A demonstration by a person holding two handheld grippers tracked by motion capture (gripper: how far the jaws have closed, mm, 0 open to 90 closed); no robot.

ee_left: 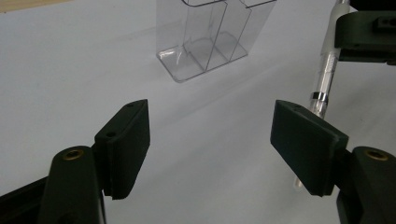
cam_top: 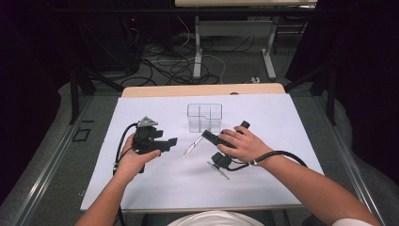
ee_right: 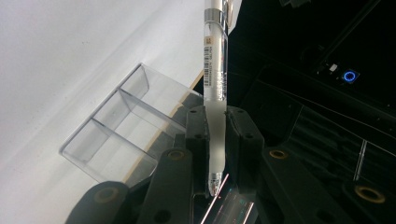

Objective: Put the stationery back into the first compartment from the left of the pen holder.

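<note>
1. Right hand-held gripper (ee_right: pixel 215 140), lower centre of the right gripper view: pinching a clear pen (ee_right: pixel 215 93) at its frosted grip, tip towards the camera. Keep the pinch firm.
2. Left hand-held gripper (ee_left: pixel 210 144), foreground of the left gripper view: spread, nothing between the jaws. Hold it clear of the pen's path.
3. Clear three-compartment organiser (cam_top: pixel 204 117), centre of the high view, upright on the white surface (cam_top: pixel 282 179) just beyond the pen. Stand the pen vertical over one compartment before lowering.

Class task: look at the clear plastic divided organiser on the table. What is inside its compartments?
The clear plastic divided organiser looks empty; through its walls only the white table cover shows. The clear pen is outside it, held in the right tool. Its upper rim is cropped in the left gripper view.
</note>
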